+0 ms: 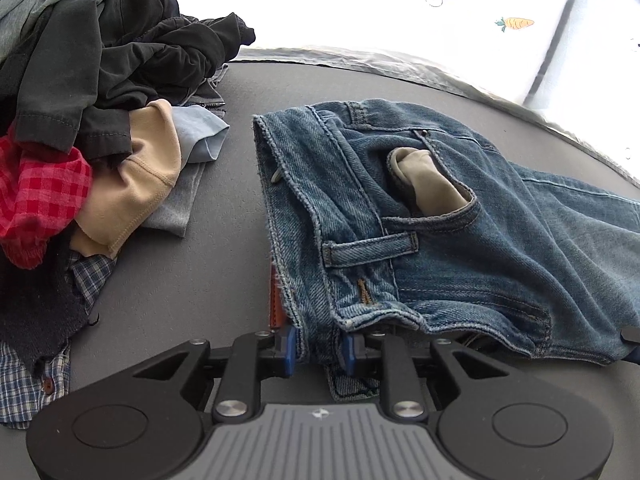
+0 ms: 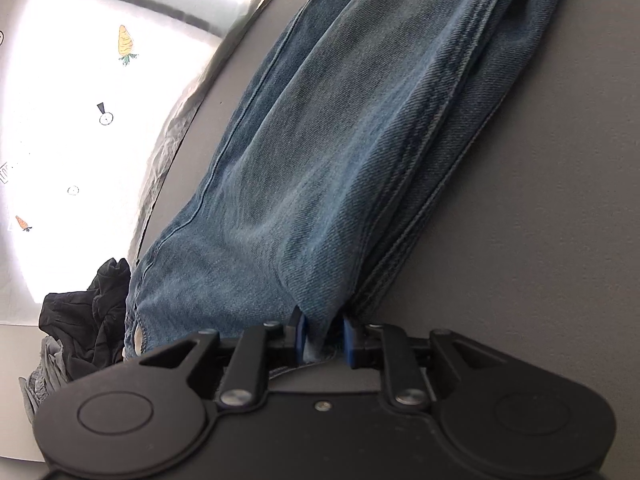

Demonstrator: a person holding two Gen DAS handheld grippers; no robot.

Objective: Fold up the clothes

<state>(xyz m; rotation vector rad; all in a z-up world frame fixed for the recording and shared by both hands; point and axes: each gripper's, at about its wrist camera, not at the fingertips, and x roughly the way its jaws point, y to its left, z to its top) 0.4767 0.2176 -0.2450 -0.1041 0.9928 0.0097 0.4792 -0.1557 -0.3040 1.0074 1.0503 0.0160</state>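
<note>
Blue jeans (image 1: 440,240) lie flat on the grey table (image 1: 208,272), waistband at the left, with a beige pocket lining (image 1: 428,184) turned out. My left gripper (image 1: 319,346) is shut on the near waistband edge, denim filling the space between its blue pads. In the right wrist view the jeans' legs (image 2: 340,140) stretch away from me along the table (image 2: 540,200). A fold of the leg sits between the jaws of my right gripper (image 2: 325,340). It touches the left pad, and a dark gap shows at the right pad, so the gripper is open.
A heap of unfolded clothes (image 1: 100,100), black, red check, tan and plaid, fills the table's left side. Beyond the far edge lies a white sheet (image 1: 400,8) printed with carrots. Dark garments (image 2: 88,312) show at the left of the right wrist view.
</note>
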